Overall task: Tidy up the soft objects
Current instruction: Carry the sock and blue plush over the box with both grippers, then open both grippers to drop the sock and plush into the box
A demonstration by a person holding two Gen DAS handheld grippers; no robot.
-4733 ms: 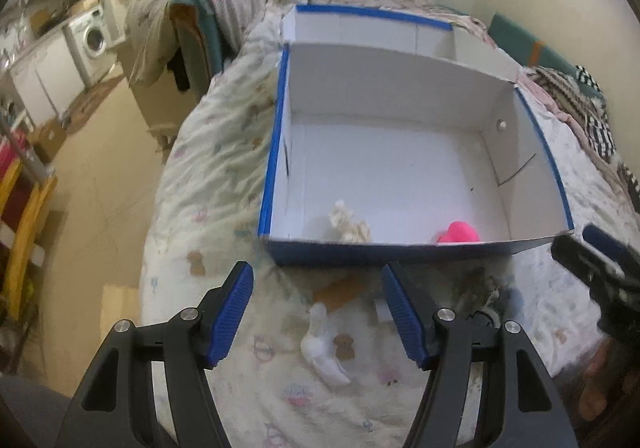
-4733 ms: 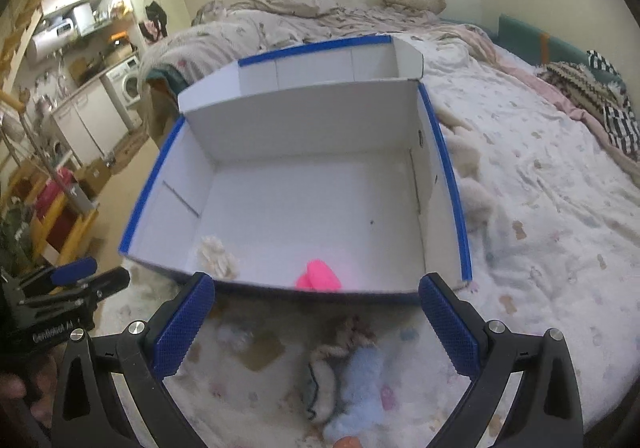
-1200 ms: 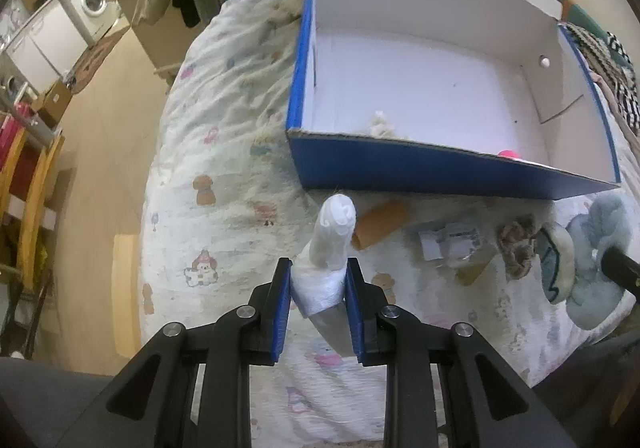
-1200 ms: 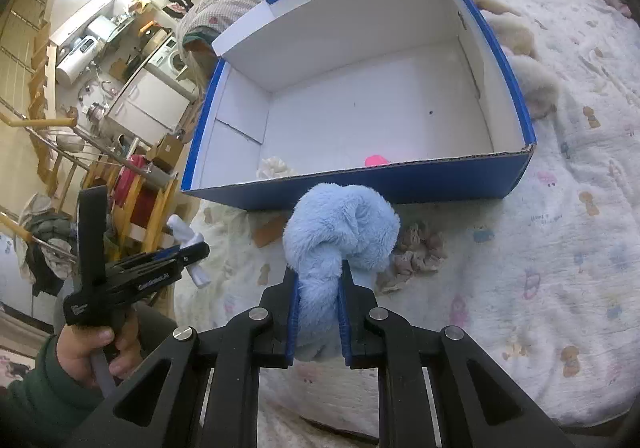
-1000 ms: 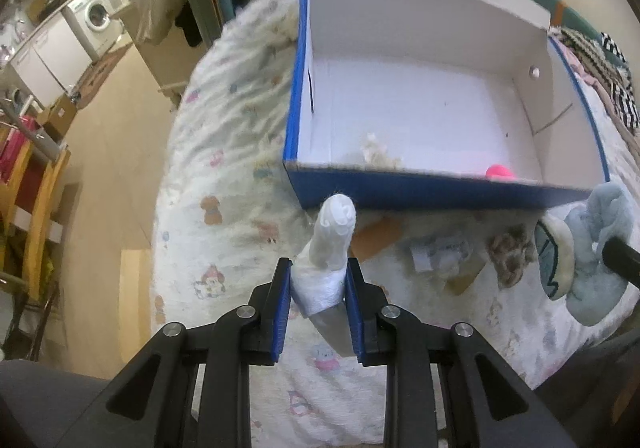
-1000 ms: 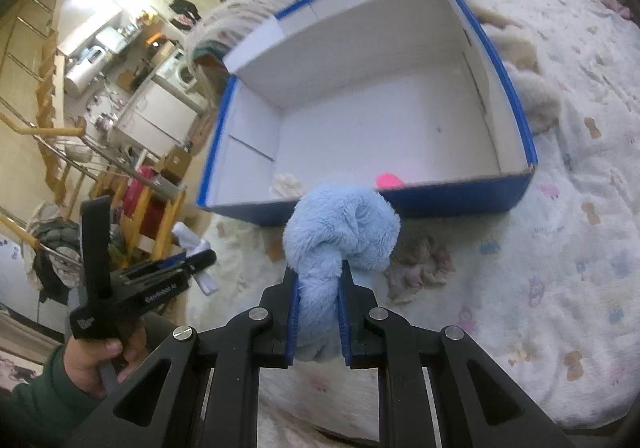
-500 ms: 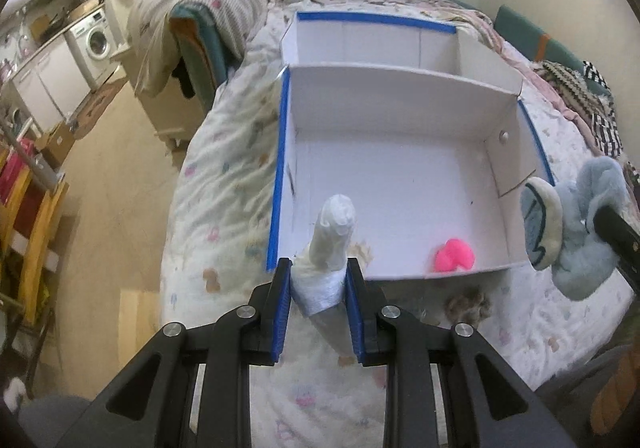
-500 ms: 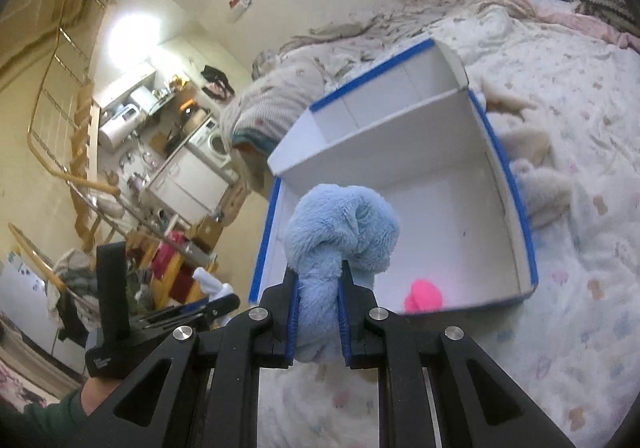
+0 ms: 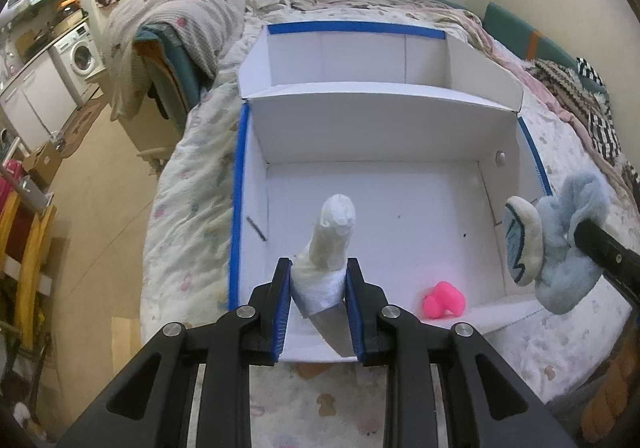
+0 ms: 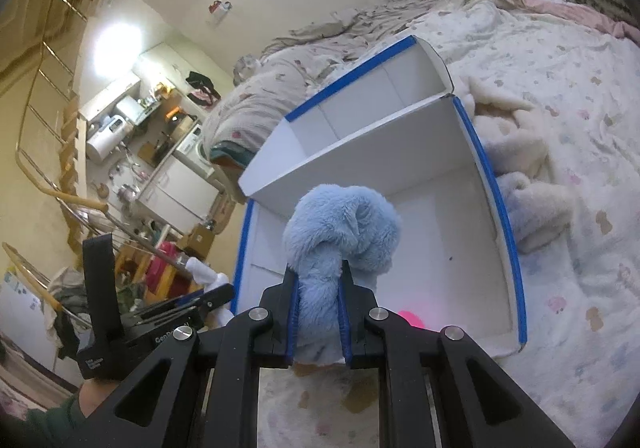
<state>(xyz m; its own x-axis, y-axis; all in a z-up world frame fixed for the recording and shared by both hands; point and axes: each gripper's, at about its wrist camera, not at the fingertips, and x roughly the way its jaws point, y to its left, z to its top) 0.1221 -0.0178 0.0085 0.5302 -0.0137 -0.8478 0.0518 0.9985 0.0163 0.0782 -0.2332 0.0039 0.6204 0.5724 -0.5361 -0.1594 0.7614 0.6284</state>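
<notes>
White and rumpled, the small cloth toy point(image 9: 335, 244) stands up like a stubby cone between the blue pads of the left gripper point(image 9: 319, 298), whose fingers point(image 9: 281, 300) are pinched close on its wider lower part — its rounded tip points out over the floor of the box point(image 9: 400, 183). Its surface looks like crinkled, thin fabric, pale with a greyish shaded end toward the camera.

The right gripper point(image 10: 318, 322) has its fingers point(image 10: 293, 322) drawn nearly together on a pale blue fluffy plush point(image 10: 344, 232), a long-piled piece that curls over itself into a rounded knot above the pads. In the left wrist view the same plush point(image 9: 560, 244) shows a cream and dark-blue patch on one side, hanging just beside the right wall of the box.

That box is white cardboard with blue edging, open at the top, with a narrower compartment behind the main one; it sits on a bed point(image 10: 580, 228) covered in a patterned quilt. On the box floor near the front wall lies a bright pink toy point(image 9: 443, 300) — small, lumpy, apart from both held things.
</notes>
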